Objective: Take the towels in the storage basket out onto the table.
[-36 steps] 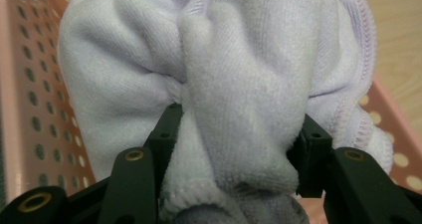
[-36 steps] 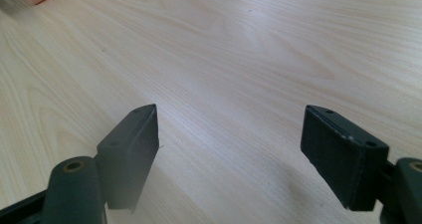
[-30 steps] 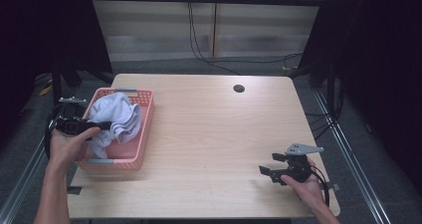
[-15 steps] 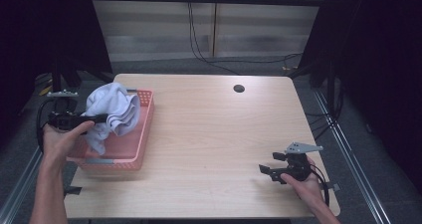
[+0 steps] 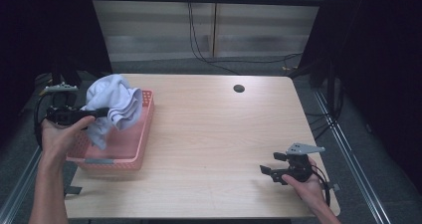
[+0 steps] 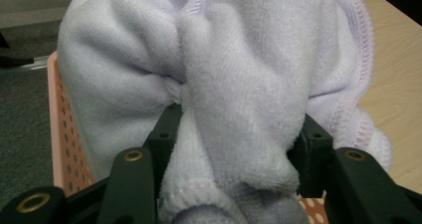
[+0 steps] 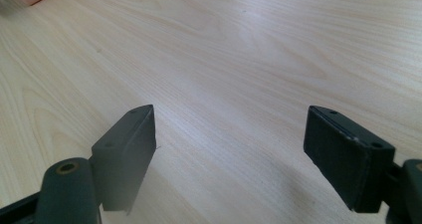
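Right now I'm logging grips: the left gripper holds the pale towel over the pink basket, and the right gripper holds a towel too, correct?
Not quite. The right gripper holds nothing; the right gripper view shows its jaws open over the bare table. The left gripper does hold the towel over the basket.

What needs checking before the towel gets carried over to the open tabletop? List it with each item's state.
1. Left hand-held gripper grips the towel: ok, jaws clamp a thick fold.
2. Towel fully out of the pink basket: not ok, a loose end hangs into it.
3. Basket sits flat on the table: ok.
4. Landing area on the table free: ok, bare wood at centre.
5. Right hand-held gripper ready to help: ok, jaws open, holding nothing, low over the table.
6. Towel snagged on the basket: cannot tell.
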`<state>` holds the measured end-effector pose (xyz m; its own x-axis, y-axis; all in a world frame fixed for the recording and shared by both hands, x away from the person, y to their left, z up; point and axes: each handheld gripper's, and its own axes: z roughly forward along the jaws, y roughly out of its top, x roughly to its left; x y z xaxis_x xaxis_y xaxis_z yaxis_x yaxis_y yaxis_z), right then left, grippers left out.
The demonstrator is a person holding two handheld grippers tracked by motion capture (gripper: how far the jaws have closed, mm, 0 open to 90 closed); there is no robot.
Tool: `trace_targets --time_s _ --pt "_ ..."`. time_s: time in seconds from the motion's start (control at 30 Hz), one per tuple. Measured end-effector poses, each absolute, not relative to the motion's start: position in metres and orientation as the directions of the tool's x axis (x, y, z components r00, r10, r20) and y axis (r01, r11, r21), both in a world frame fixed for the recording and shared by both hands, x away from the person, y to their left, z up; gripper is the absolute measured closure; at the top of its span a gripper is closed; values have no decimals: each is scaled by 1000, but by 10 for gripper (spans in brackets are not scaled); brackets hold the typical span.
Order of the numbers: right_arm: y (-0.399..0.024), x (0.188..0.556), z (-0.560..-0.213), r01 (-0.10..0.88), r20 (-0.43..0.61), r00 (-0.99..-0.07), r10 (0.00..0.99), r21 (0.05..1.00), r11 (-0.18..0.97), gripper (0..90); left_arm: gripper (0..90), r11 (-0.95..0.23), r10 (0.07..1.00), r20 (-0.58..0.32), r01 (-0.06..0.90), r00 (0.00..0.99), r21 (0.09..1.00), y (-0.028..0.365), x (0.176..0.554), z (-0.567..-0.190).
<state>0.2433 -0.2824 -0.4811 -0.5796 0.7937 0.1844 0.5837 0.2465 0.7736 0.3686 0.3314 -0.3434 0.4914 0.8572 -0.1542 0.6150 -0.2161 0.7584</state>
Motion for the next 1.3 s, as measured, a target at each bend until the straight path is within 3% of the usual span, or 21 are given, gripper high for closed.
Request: trace_targets --time_s 0.73,1.3 --pt "-282 245 -482 590 181 -578 796 767 254 205 486 -202 836 -144 541 530 816 319 363 -302" --pt "-284 246 -481 586 184 -585 790 770 254 216 479 -254 773 -105 456 626 853 267 361 -276"
